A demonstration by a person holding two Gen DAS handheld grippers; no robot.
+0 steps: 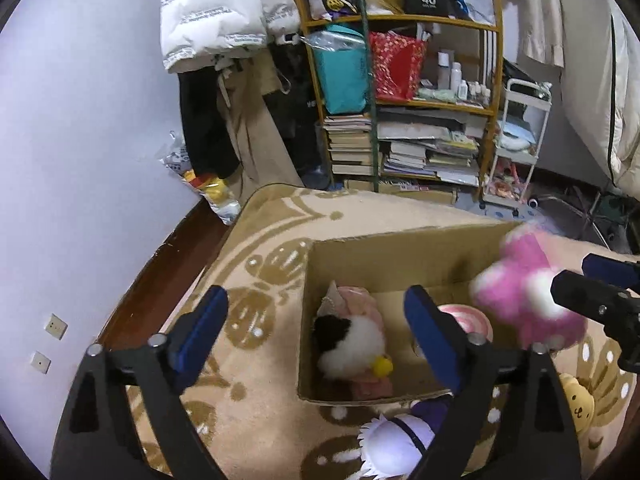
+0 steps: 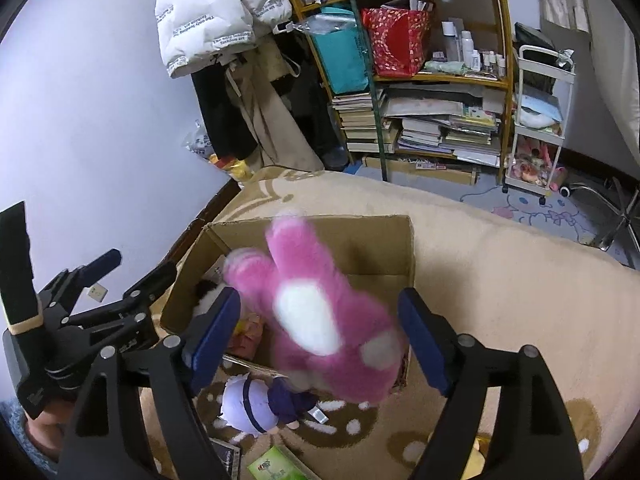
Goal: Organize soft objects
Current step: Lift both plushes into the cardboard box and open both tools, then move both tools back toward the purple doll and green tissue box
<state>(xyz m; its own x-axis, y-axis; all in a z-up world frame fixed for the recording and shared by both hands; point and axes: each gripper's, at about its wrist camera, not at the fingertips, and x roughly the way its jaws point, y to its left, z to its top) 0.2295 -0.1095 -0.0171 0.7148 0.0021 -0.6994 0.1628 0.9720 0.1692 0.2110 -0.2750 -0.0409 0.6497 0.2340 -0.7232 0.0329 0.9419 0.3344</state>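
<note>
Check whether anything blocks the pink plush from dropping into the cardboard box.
Nothing visible does. The blurred pink and white plush toy sits between the open right gripper fingers, over the open-topped brown cardboard box. A black and white plush already lies inside, toward the far side from the right gripper.

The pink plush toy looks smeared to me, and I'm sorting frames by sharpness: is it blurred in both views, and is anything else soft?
Left wrist view: the pink plush toy is motion-blurred, while the cardboard box and shelf stay sharp. Right wrist view: the same toy is smeared between the open right gripper, the background crisp; fisheye bends the shelf in both.
</note>
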